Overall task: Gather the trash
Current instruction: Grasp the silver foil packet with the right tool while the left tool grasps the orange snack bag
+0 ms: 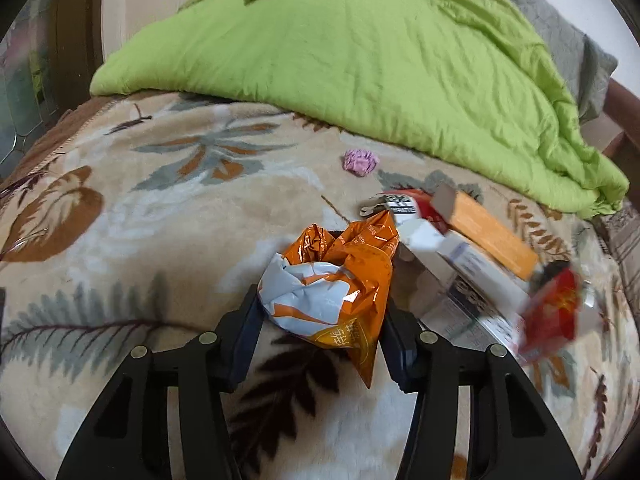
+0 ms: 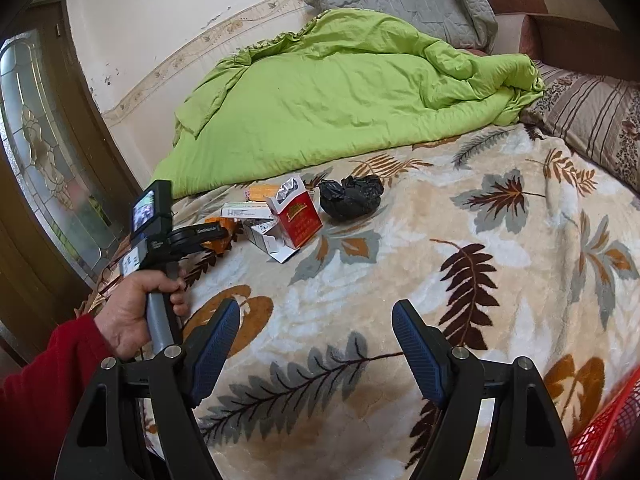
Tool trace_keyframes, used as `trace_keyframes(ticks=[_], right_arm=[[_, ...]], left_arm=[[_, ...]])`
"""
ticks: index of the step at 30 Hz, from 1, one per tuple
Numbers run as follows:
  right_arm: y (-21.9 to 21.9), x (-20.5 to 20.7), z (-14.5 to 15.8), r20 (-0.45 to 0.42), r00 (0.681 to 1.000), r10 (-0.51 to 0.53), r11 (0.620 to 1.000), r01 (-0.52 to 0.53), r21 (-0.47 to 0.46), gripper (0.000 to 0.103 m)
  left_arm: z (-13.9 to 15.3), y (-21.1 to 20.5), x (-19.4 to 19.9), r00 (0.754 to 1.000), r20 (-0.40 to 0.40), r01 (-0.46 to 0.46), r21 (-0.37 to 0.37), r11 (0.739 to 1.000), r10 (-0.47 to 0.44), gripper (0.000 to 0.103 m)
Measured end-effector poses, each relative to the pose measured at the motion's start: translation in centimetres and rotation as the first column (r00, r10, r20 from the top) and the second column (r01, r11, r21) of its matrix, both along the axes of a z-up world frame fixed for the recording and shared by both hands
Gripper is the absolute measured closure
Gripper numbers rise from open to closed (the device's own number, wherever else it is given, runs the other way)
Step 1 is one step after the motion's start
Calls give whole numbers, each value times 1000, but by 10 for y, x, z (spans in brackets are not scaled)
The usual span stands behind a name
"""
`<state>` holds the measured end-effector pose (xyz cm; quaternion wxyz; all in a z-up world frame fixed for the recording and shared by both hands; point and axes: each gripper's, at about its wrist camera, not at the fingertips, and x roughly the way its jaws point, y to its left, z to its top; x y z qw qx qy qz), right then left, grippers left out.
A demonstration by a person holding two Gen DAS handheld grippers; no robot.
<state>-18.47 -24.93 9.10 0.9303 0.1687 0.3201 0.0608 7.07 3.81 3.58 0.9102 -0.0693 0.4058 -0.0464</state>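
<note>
Orange snack wrapper (image 1: pixel 340 284), yellow Chinese characters, partly legible

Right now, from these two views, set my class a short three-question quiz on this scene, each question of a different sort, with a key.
1. True or false: nothing is between the right fingers.
2. What is between the left fingers? A bottle; B orange bag; C sock.
3. What colour is the quilt?
Key: 1 true; 2 B; 3 green.

Bed blanket (image 2: pixel 400 280) w/ trash, quilt (image 2: pixel 320 100)
</note>
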Motion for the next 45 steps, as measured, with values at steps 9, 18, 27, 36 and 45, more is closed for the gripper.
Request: trace_keyframes(ticks=[9,18,27,36,45], right_arm=[[20,72,3,-70,997,22,997,-17,74,20],[71,176,-5,-106,992,-62,998,59,-30,21],[49,210,-37,-157,979,-127,991,118,-70,79],[44,133,-2,-16,998,-68,984,64,-167,81],[51,36,19,123,992,-41,940,80,-332,81]], left_arm=[[59,12,-104,990,141,-9,-46,999,16,50],[49,14,-133,981,191,-18,28,999,12,50],[46,3,-129,977,208,43,55,998,-54,50],[55,-21,-152,960,258,87,81,993,-105,50],[60,-36,-209,953,265,131,83,988,-149,50]])
